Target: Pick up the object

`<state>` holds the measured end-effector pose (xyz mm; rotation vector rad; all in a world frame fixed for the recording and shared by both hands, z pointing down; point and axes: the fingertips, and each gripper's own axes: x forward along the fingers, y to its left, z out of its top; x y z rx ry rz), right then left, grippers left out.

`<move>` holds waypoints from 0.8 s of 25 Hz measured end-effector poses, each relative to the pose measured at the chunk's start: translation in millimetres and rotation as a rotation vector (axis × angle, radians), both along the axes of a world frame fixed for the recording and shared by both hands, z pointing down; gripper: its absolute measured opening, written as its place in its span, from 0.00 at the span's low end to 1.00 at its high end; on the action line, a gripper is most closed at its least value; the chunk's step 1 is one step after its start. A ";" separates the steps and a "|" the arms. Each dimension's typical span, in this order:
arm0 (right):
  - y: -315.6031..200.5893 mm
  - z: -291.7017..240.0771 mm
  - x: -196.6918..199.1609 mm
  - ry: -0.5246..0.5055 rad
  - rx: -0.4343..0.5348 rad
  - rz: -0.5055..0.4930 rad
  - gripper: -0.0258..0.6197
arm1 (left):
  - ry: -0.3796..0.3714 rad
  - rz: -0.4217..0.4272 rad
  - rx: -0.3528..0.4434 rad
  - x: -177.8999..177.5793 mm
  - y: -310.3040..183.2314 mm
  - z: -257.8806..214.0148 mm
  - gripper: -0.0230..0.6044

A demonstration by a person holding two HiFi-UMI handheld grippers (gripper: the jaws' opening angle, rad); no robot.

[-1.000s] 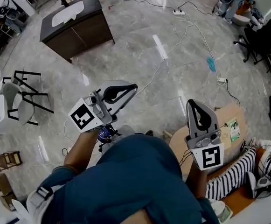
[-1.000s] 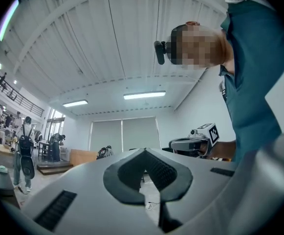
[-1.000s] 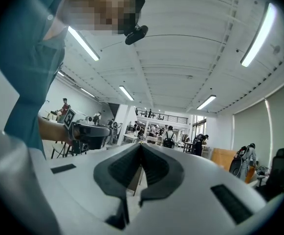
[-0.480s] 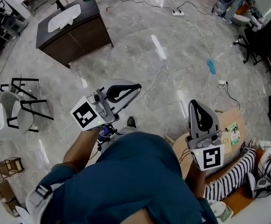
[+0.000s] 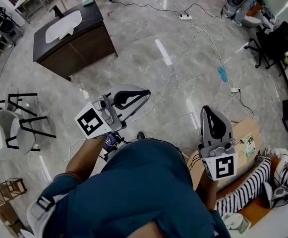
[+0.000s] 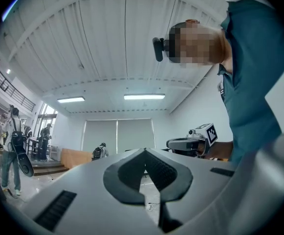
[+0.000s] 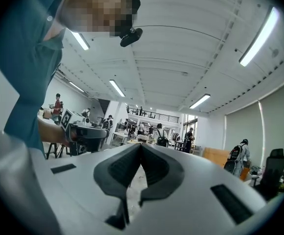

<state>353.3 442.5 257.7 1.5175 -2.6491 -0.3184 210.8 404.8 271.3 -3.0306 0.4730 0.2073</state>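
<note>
The person stands on a grey marble floor [image 5: 148,68] and holds both tools at waist height, above the floor and clear of every object in view. The left gripper [image 5: 143,92] points forward and to the right. In the left gripper view its jaws are closed pad against pad at the tip, with only a slit of floor showing lower down and nothing between them. The right gripper [image 5: 207,109] points straight ahead. In the right gripper view its ridged dark pads [image 7: 118,168] likewise meet at the tip, and nothing is caught there. Each gripper shows in the other's view, level with it and well apart. A teal shirt [image 5: 144,192] fills the lower middle of the head view. Far ahead on the left stands a dark cabinet [image 5: 84,41] with a white basin [image 5: 63,26] set in its top. A white cable [image 5: 176,66] runs across the floor to a power strip [image 5: 185,17], with a small teal item [image 5: 223,74] lying beside the cable's right branch. Just right of the right gripper sit a cardboard box [image 5: 245,135] and a striped cloth [image 5: 245,187]. A black-framed chair [image 5: 20,125] stands at the left. Which of these is the object to pick up cannot be told.
</note>
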 end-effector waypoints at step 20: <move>-114.4 -2.7 59.6 0.008 -0.002 -0.149 0.06 | -0.005 -0.129 -0.021 60.4 -92.4 3.8 0.04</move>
